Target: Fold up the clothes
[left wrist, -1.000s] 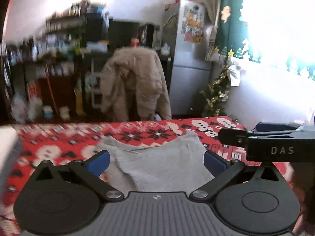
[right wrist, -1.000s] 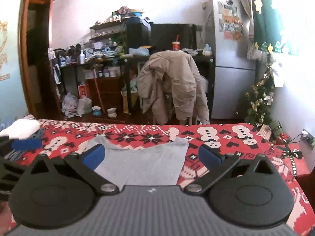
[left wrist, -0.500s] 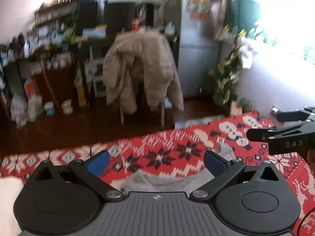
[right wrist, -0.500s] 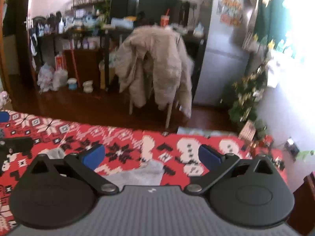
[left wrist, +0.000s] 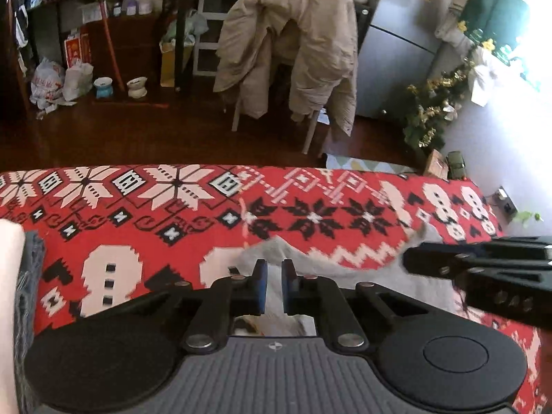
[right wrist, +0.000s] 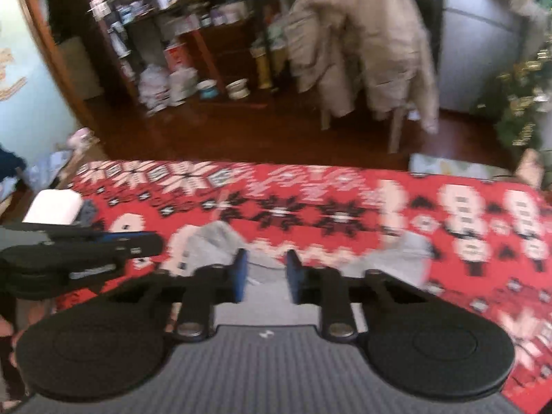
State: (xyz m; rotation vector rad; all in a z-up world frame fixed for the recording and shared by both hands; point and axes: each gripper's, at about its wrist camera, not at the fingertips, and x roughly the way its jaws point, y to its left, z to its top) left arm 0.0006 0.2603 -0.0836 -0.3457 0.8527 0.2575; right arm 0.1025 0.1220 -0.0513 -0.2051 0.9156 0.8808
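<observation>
Two grippers are held low over a grey garment that is spread on a red patterned cloth with snowflake and snowman motifs. The left gripper is seen with its blue-padded fingers drawn close together, only a narrow gap left between them, and grey fabric is visible in that gap; whether the fabric is actually pinched cannot be told. The right gripper is seen with its fingers narrowed but set further apart, grey fabric lying between them, and a grip cannot be confirmed in this blurred view. Each gripper is visible from the side in the other's view. A beige jacket is draped over a chair beyond the cloth.
</observation>
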